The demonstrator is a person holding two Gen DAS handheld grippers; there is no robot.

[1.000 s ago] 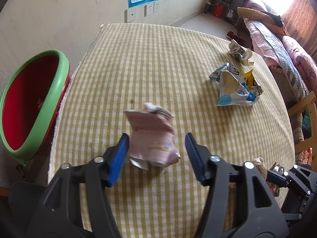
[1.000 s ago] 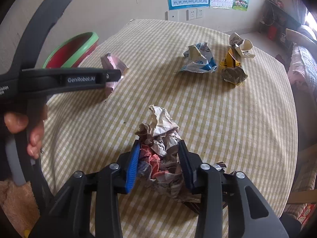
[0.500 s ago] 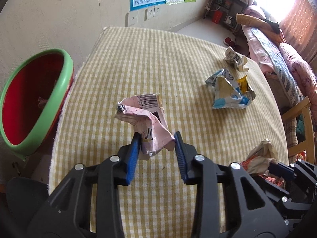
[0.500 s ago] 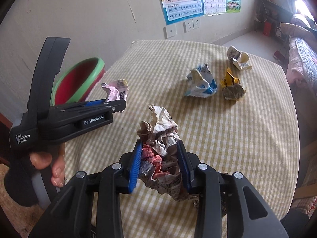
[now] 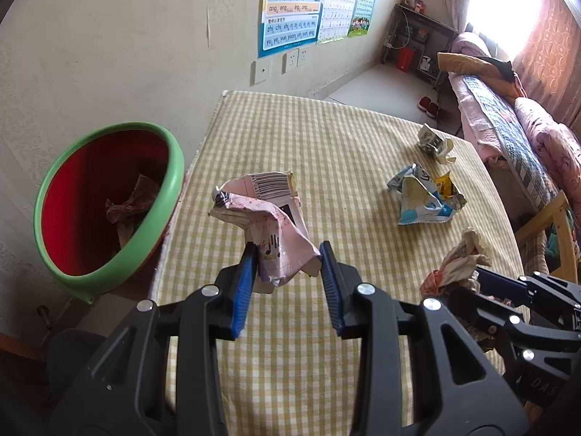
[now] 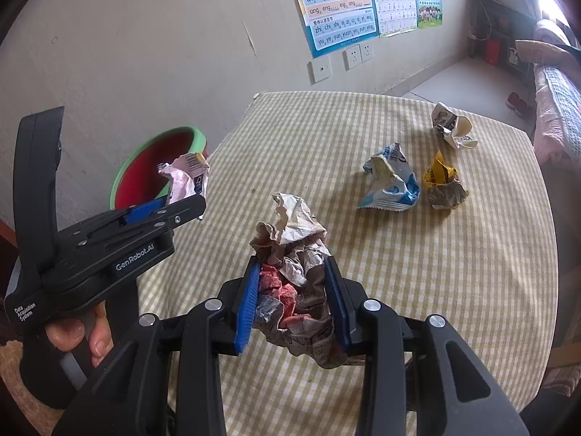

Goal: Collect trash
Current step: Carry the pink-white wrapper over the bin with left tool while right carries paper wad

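Pink wrapper [image 5: 270,225] clamped in left gripper [image 5: 287,276] above checked table [image 5: 326,152], crumpled paper wad [image 6: 294,272] gripped by right gripper [image 6: 294,301], green-rimmed bin [image 5: 105,203] beside table, three wrappers left lying.

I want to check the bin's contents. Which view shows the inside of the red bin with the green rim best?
The left wrist view: the red bin with the green rim opens toward the camera, showing crumpled trash inside. In the right wrist view the left gripper partly hides it.
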